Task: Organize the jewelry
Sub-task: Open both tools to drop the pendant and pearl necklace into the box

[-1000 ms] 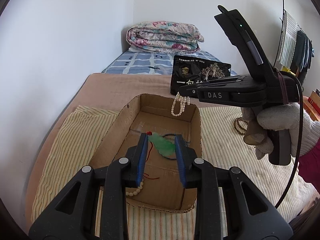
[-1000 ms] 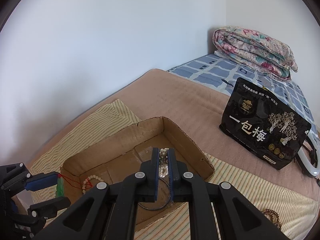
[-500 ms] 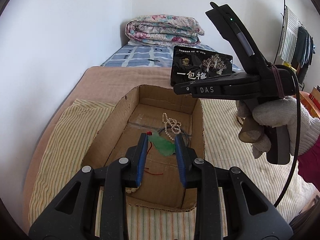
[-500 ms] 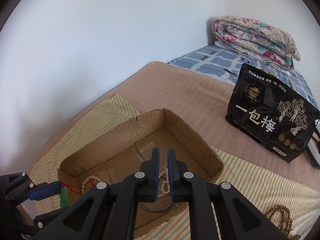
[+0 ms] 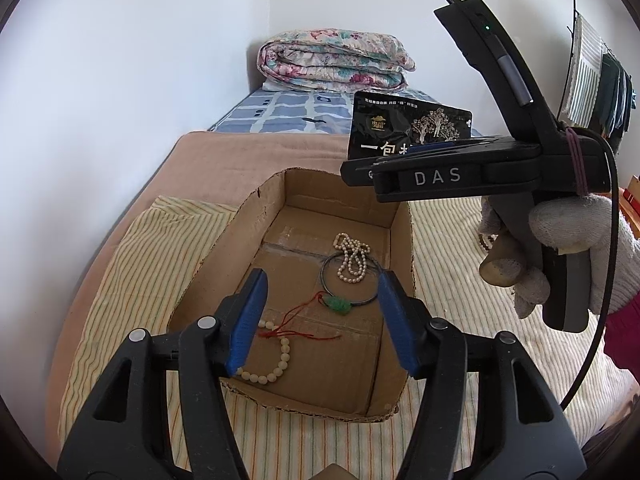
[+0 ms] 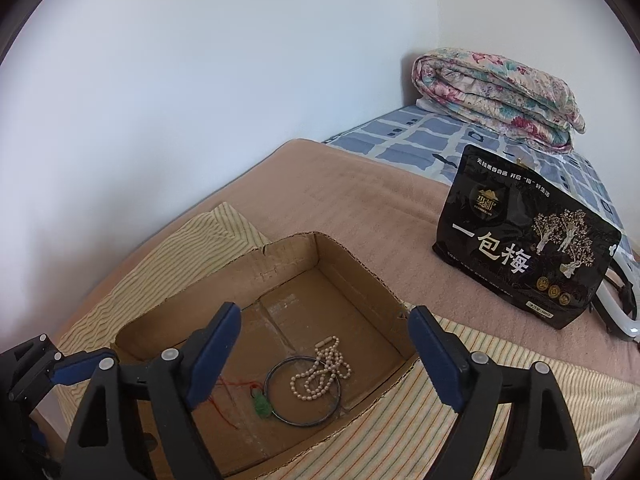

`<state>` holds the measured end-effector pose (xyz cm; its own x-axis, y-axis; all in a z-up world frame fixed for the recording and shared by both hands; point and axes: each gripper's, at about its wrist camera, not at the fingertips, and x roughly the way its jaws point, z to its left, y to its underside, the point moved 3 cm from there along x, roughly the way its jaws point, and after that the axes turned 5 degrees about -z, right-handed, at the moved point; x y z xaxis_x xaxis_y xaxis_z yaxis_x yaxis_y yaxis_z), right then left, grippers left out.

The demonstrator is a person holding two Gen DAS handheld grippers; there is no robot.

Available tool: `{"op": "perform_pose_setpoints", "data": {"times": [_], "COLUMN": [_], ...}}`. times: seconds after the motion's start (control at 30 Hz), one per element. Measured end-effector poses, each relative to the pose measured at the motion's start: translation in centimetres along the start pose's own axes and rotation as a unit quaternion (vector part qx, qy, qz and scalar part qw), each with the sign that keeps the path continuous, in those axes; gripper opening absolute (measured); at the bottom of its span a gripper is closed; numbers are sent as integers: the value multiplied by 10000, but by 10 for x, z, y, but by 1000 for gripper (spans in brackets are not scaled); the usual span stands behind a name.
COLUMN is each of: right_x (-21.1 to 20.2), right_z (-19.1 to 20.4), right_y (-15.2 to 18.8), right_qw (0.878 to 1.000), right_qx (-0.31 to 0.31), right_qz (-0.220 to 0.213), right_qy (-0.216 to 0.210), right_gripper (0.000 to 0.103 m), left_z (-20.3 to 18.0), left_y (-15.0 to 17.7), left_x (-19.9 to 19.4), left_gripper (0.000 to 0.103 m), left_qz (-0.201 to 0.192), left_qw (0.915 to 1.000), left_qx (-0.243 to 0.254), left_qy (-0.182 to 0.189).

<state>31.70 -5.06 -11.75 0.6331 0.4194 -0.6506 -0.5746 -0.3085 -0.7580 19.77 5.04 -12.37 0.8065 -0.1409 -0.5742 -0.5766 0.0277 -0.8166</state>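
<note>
Both tongs stand wide apart and hold nothing: your left tongs point(image 5: 320, 316) hang over the near end of the cardboard box point(image 5: 224, 248), and your right tongs point(image 6: 324, 356) sit above its right rim, gripped in your gloved hand point(image 5: 560, 256). Between each pair of blue pads you have open air down to the box floor. Its walls are low, with ragged torn edges, and it rests on a striped cloth point(image 5: 132, 264) spread over the tan bed cover point(image 6: 360, 208).

Inside the box, the pearl strand point(image 6: 320, 374) lies bunched in loose loops across the far side of a dark thin bangle point(image 6: 303, 391). A green pendant point(image 5: 339, 304) touches the bangle's near edge, its red cord point(image 5: 296, 322) trailing toward you. A cream bead bracelet point(image 5: 272, 368) curls by the near left corner; your left pad covers part of it, and the right wrist view hides it wholly.

A black snack pouch point(image 6: 524, 256) stands well beyond the box, with a folded floral quilt point(image 6: 496, 88) further back. Beside your glove some brown beads point(image 5: 482, 240) peek out, mostly hidden.
</note>
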Motion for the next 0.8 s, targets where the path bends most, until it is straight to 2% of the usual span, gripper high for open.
{"op": "perform_pose_setpoints", "data": {"times": [0.17, 0.43, 0.67, 0.8], "right_x": [-8, -25, -54, -76], "right_z": [1, -1, -11, -24], "right_y": [-1, -2, 2, 10], "right_qw": [10000, 9997, 9988, 9969], "right_qx": [-54, -56, -5, 36], "right_qz": [-50, -150, -280, -357], "right_qy": [56, 180, 412, 695], "right_gripper": [96, 100, 103, 103], "left_z": [-3, -8, -19, -27], "left_y": [-2, -6, -11, -14], "left_x": [-4, -15, -28, -34], "left_gripper": [59, 59, 59, 59], "left_qz": [-23, -120, -210, -266], "left_qw": [10000, 9999, 9997, 9995], "left_qx": [27, 78, 127, 145], "left_qy": [8, 20, 75, 129]}}
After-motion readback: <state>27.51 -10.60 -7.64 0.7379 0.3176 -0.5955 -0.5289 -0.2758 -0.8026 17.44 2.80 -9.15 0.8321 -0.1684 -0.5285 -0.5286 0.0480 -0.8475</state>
